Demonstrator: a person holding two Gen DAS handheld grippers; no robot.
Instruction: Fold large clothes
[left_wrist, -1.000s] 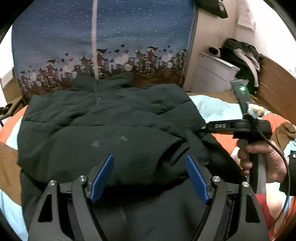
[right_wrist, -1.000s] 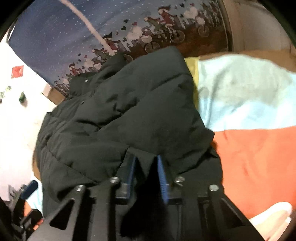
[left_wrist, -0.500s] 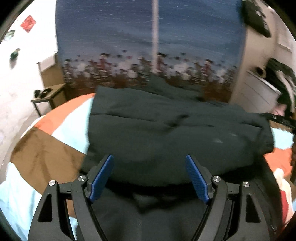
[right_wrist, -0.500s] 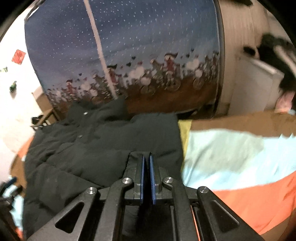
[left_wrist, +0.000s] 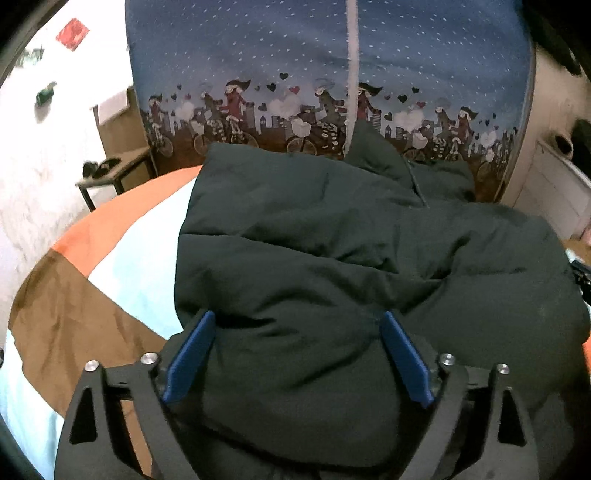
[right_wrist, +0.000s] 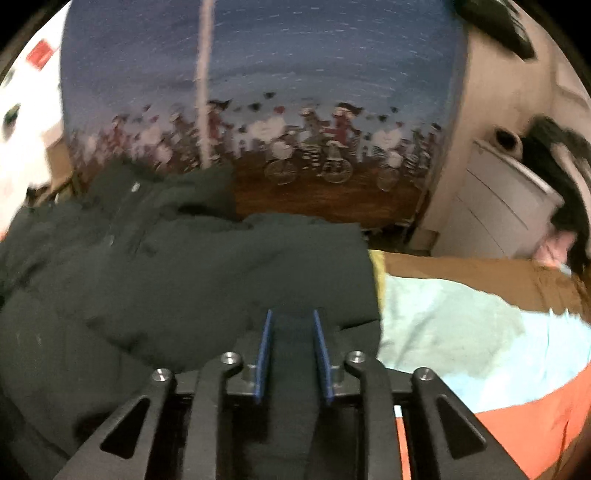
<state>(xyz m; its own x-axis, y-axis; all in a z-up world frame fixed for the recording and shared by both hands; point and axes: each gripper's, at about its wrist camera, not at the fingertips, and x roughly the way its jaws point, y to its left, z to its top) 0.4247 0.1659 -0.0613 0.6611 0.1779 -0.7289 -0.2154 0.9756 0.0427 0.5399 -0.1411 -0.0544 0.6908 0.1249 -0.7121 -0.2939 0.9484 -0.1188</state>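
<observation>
A large dark green padded jacket (left_wrist: 332, 240) lies bunched on the bed with its collar at the far side. My left gripper (left_wrist: 297, 315) is low over the near left part of the jacket. Its jaws are wide and still opening, and a thick bulge of jacket fills the space between the blue pads (left_wrist: 192, 350). In the right wrist view the jacket (right_wrist: 184, 277) covers the left half. My right gripper (right_wrist: 291, 313) is at the jacket's near right edge. Its jaws are opening to a narrow gap, with dark fabric lying between the pads.
The bed cover (left_wrist: 140, 266) is patched in orange, pale blue and brown; it shows bare to the right of the jacket (right_wrist: 461, 325). A blue hanging cloth with cyclists (left_wrist: 314, 74) stands behind the bed. A small table (left_wrist: 107, 173) is at the left, white drawers (right_wrist: 498, 210) at the right.
The left gripper swung left across the jacket, dipped lower, and its jaws widened. The right gripper, shut half a second ago, has parted its pads and shifted toward the jacket's right edge.
</observation>
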